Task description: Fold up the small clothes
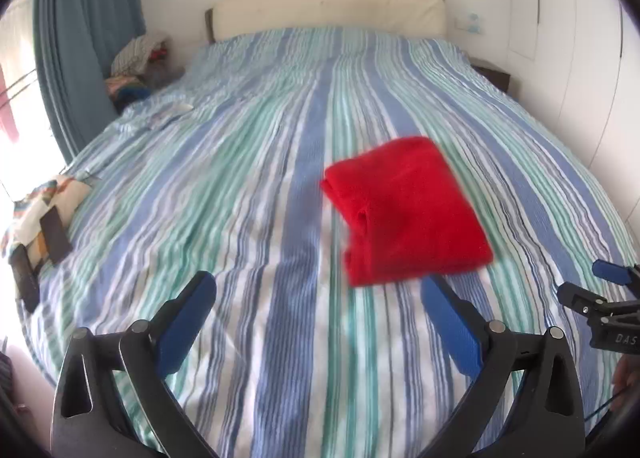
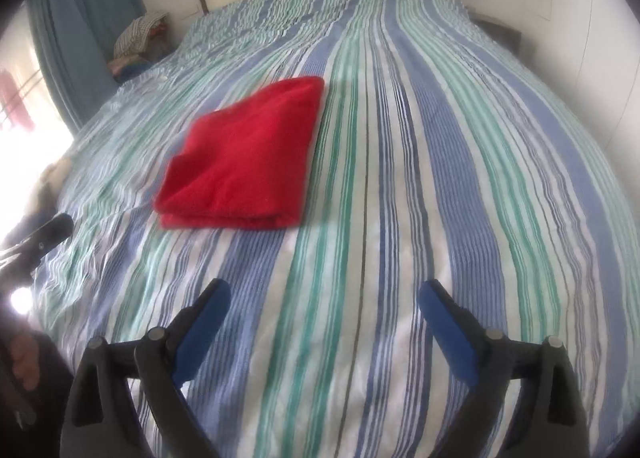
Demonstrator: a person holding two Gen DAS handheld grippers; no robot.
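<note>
The left claw (image 1: 318,288) stands wide open and empty, the red cloth (image 1: 408,210) lies folded on the striped bed (image 1: 248,186) (already compact, I think), and the right claw (image 2: 325,296), equally wide and empty, should retreat without brushing it.

Left gripper (image 1: 318,286): black curved arms, round silver screws at the joints, flat blue fingers (image 1: 188,322). Right gripper (image 2: 324,294): same black frame, silver screws, blue fingers (image 2: 448,330). At 3 o'clock in the left wrist view, a black block lettered "DAS", with a blue tip above. At 9 o'clock in the right wrist view, a rounded black tip with a small screw.
</note>
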